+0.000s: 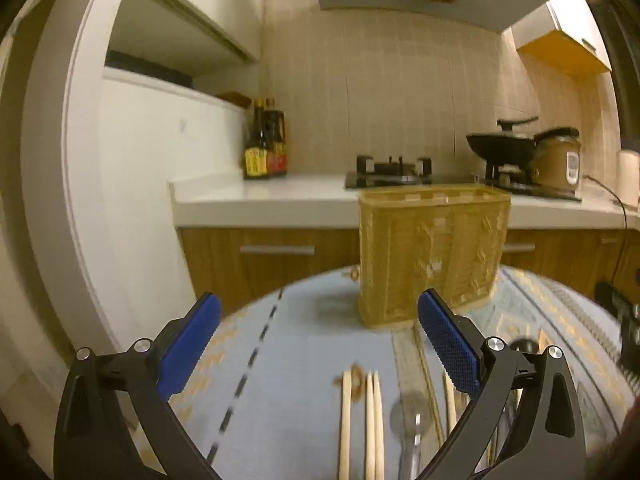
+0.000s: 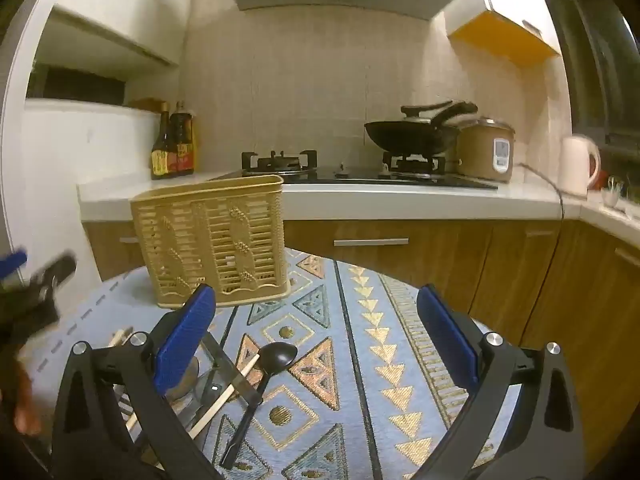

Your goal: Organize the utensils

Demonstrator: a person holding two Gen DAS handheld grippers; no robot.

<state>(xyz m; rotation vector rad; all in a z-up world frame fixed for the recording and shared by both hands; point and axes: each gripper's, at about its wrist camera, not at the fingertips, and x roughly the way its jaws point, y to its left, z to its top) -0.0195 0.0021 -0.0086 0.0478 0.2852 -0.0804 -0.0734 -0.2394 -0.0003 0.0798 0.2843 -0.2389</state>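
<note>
A tan slatted plastic utensil holder [image 1: 432,256] stands upright on the patterned tablecloth, and it also shows in the right wrist view [image 2: 212,244]. My left gripper [image 1: 320,320] is open and empty, above wooden chopsticks [image 1: 374,424] and a metal spoon [image 1: 414,420] lying on the cloth in front of the holder. My right gripper [image 2: 316,312] is open and empty, to the right of the holder. Below its left finger lie a black spoon [image 2: 276,356], a chopstick [image 2: 228,396] and a knife [image 2: 232,372]. The left gripper [image 2: 36,276] appears blurred at the right wrist view's left edge.
The round table wears a blue cloth with gold and orange triangles [image 2: 360,360]. Behind it runs a white counter [image 2: 400,200] with a gas hob, a black pan [image 2: 412,136], a rice cooker [image 2: 486,152], sauce bottles [image 2: 172,144] and a white kettle [image 2: 578,164].
</note>
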